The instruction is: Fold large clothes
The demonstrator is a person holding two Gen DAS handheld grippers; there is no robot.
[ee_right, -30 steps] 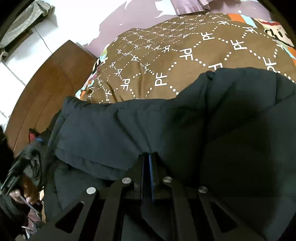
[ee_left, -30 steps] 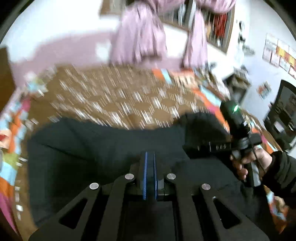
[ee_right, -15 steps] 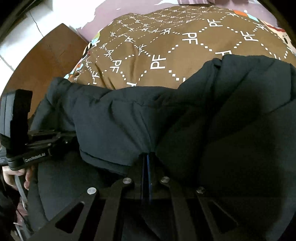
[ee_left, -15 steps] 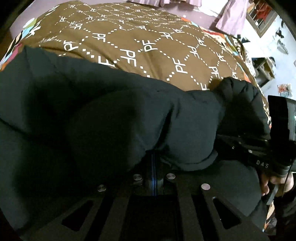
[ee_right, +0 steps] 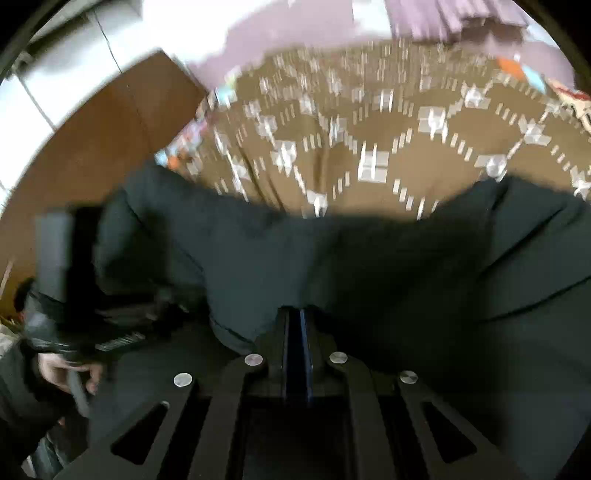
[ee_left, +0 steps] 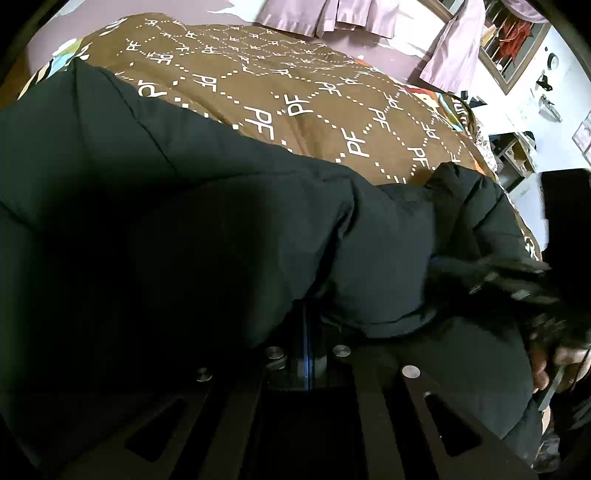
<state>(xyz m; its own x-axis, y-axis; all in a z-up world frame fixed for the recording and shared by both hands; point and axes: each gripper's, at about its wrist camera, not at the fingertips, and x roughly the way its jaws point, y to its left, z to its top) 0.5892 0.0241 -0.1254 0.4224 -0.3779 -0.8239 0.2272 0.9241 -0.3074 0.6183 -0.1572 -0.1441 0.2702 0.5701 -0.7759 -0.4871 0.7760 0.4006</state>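
A large black padded jacket [ee_left: 207, 206] lies across the near part of a bed with a brown "PF" patterned blanket [ee_left: 295, 103]. My left gripper [ee_left: 307, 332] is shut on a fold of the jacket, which bulges over its fingertips. My right gripper [ee_right: 295, 317] is shut on the jacket [ee_right: 369, 266] too, with the fabric draped over its tips; this view is motion-blurred. The right gripper and its hand show at the right edge of the left wrist view [ee_left: 554, 295]. The left gripper shows at the left of the right wrist view [ee_right: 74, 295].
A wooden headboard [ee_right: 92, 147] stands left of the bed. Purple curtains [ee_left: 454, 48] hang on the far wall, with a barred window [ee_left: 517, 33] and shelves with clutter [ee_left: 513, 155] at the right. The far half of the blanket [ee_right: 369, 129] is bare.
Both grippers have carried the jacket's fold forward over its lower part and dropped lower. The right wrist view has become blurred from motion. Both stay shut on the fabric.
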